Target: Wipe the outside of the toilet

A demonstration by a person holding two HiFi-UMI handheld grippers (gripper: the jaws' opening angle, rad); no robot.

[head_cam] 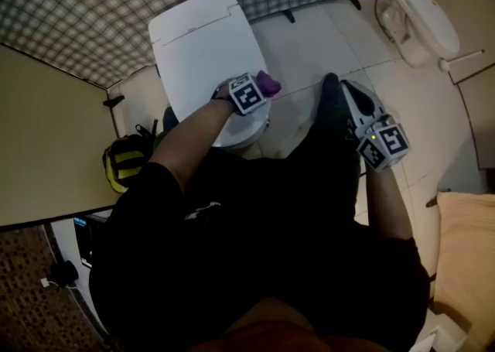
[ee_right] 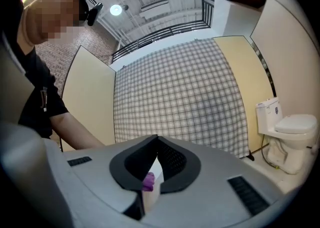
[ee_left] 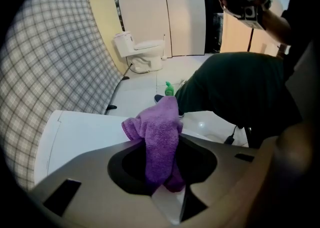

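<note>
— At left, by the toilet [head_cam: 203, 41], what is the left gripper [head_cam: 257, 92] doing?
— Its jaws are clamped on a purple cloth [ee_left: 160, 137], bunched between them. Gripper and cloth sit at the front edge of the closed lid, judged well placed for wiping the bowl's outside below.
— And the right gripper [head_cam: 349, 93]?
— Jaws together, nothing between them. It hangs apart over the floor, probably held clear of the wiping. A second toilet [head_cam: 421, 10] stands well off at far right.
</note>
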